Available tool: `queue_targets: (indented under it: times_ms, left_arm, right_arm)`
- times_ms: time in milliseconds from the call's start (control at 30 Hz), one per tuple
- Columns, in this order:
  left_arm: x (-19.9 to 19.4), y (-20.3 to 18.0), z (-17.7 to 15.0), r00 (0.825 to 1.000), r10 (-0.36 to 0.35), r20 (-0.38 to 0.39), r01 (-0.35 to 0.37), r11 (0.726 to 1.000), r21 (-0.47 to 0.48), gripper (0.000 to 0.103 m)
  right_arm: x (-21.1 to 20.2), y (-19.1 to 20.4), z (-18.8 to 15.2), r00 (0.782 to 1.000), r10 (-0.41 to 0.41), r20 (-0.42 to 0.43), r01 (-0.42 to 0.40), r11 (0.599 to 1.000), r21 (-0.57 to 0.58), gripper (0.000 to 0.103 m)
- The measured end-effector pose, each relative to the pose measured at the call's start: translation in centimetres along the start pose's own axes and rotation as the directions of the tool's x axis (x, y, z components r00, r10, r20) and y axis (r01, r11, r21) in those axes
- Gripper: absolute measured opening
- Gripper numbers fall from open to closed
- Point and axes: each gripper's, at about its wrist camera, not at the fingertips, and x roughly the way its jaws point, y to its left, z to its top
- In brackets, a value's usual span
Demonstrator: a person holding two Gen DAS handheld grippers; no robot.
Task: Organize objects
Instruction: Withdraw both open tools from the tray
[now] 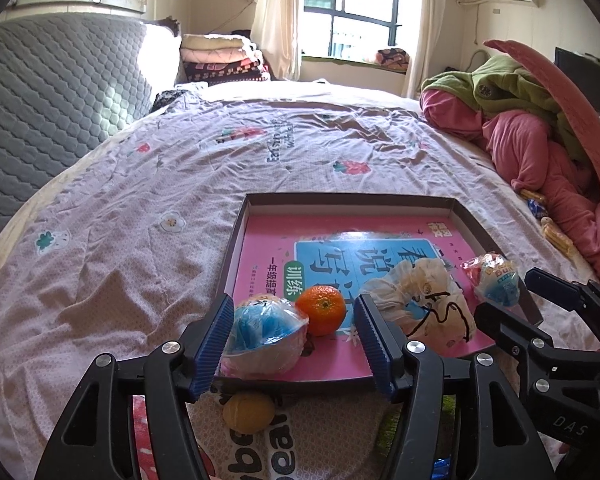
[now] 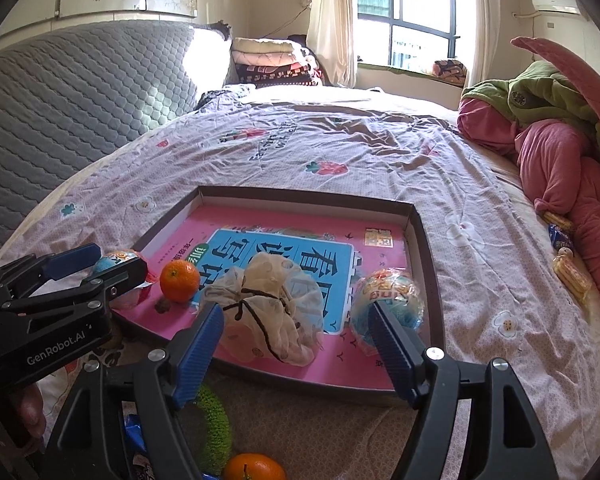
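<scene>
A shallow dark tray [image 1: 340, 199] lined with a pink book lies on the bed. In it are a blue wrapped snack ball [image 1: 260, 330], a mandarin [image 1: 322, 310], a pale drawstring pouch [image 2: 268, 300] and a second wrapped ball [image 2: 388, 296]. My left gripper [image 1: 296, 344] is open above the tray's near edge. The blue ball sits between its fingers, close to the left pad and far from the right one. My right gripper [image 2: 296, 350] is open too. The pouch lies ahead between its fingers, unpressed, and the second ball is by its right fingertip.
On the bedspread in front of the tray lie a yellow ball [image 1: 248, 412], a green scrubber [image 2: 214, 420] and another mandarin [image 2: 252, 466]. Snack packets [image 2: 568, 272] rest beside a heap of pink and green bedding [image 2: 548, 152] on the right. A grey quilted headboard [image 1: 52, 92] rises on the left.
</scene>
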Motion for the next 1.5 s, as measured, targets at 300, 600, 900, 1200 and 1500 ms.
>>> queue_targets:
  times_ms: [300,600,900,1200,1500]
  left_arm:
    - [-1.8,-0.1,0.0,0.999,-0.008,0.051,0.008,1.0,0.014,0.065]
    - [-3.3,1.1,0.1,0.996,-0.006,0.089,0.007,1.0,-0.01,0.065]
    - [-5.2,2.8,0.0,0.993,0.002,0.119,0.002,0.999,-0.034,0.068]
    - [-5.9,4.2,-0.4,0.992,0.028,0.119,-0.024,0.999,-0.04,0.068]
    - [-7.3,4.2,-1.2,0.989,0.044,0.141,-0.042,0.999,-0.018,0.068]
  right_arm:
    - [-1.5,0.2,0.3,0.999,0.007,0.039,-0.007,1.0,-0.002,0.075]
    - [-2.5,0.3,0.4,0.998,0.013,0.062,-0.012,1.0,-0.01,0.076]
    - [-4.0,-0.2,0.5,0.996,0.011,0.094,-0.01,1.0,-0.007,0.076]
    - [-5.1,-0.5,0.3,0.994,0.006,0.111,-0.004,1.0,-0.015,0.076]
    - [-6.1,-0.8,0.3,0.991,-0.001,0.135,0.003,1.0,-0.019,0.076]
